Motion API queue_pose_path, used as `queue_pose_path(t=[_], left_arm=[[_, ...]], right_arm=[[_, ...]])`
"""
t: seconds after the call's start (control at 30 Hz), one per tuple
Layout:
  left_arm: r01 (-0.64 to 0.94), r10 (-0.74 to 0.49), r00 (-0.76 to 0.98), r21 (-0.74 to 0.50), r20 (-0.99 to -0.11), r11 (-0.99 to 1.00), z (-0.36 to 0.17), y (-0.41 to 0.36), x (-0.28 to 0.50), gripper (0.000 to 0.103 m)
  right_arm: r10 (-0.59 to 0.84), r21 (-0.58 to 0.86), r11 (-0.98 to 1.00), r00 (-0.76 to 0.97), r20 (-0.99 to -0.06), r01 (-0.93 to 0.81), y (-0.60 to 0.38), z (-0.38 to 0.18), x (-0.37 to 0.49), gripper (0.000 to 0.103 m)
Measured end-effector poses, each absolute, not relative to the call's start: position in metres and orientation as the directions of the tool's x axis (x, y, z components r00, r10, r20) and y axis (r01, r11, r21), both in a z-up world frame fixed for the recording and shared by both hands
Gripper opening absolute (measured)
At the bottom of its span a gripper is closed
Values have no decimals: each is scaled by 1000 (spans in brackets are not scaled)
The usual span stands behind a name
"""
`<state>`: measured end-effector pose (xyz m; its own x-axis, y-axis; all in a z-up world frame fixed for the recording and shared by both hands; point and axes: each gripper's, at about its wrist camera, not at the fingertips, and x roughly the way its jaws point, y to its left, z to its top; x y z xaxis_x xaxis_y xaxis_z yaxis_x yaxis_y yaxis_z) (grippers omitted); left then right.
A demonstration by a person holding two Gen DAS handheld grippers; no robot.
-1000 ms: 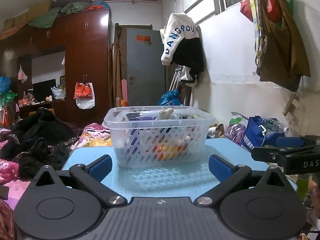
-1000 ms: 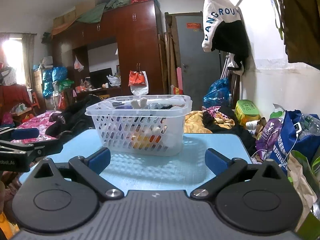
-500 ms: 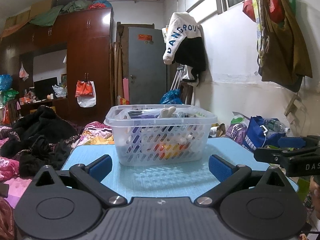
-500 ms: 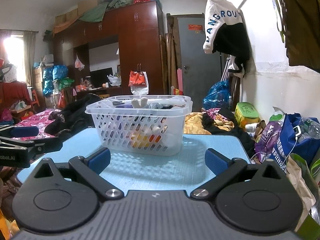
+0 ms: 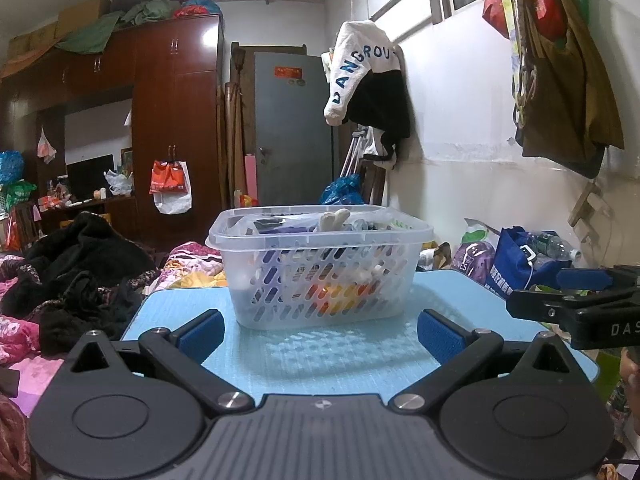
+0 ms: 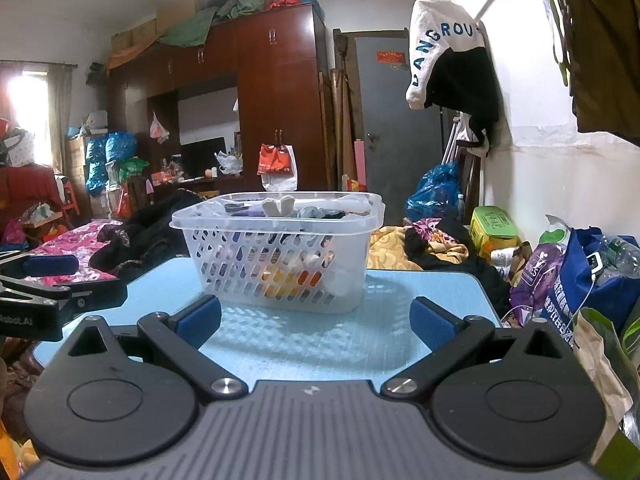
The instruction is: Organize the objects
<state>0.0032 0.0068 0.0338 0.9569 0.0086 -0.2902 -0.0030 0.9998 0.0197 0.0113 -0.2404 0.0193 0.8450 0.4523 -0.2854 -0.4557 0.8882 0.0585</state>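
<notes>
I see one clear perforated basket (image 5: pixel 320 268) of mixed items on one blue table (image 5: pixel 340 356). My left gripper (image 5: pixel 320 330) and right gripper (image 6: pixel 316 320): both spread, empty.

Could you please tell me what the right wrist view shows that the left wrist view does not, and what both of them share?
Only the right wrist view shows the bright curtained window at far left, the green-lidded box on the floor, and the left tool entering from the left edge. Only the left wrist view shows the brown bag hanging on the wall and the right tool entering from the right. Both show the clear basket of items on the blue table, the wardrobe, the grey door and the hanging white-and-black jacket. Both tools are open and empty.
</notes>
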Motion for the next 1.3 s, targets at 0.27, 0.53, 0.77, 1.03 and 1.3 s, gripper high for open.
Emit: queue_pose_path(t=[0.27, 0.53, 0.77, 1.03, 1.3], left_arm=[[-4, 9, 955, 15, -296, 1000, 32, 7, 5, 103], [-4, 2, 957, -5, -291, 1000, 32, 9, 6, 103], [-2, 3, 954, 2, -300, 1000, 31, 9, 9, 103], [3, -1, 953, 8, -303, 1000, 30, 7, 10, 103], [9, -1, 961, 25, -277, 1000, 30, 3, 6, 103]], right_arm=[[452, 65, 889, 848, -277, -453, -242, 19, 12, 103], [452, 65, 889, 845, -285, -454, -243, 17, 16, 103], [454, 63, 887, 843, -288, -457, -242, 16, 16, 103], [455, 60, 887, 841, -294, -459, -241, 15, 17, 103], [454, 64, 887, 840, -297, -457, -241, 13, 17, 103]])
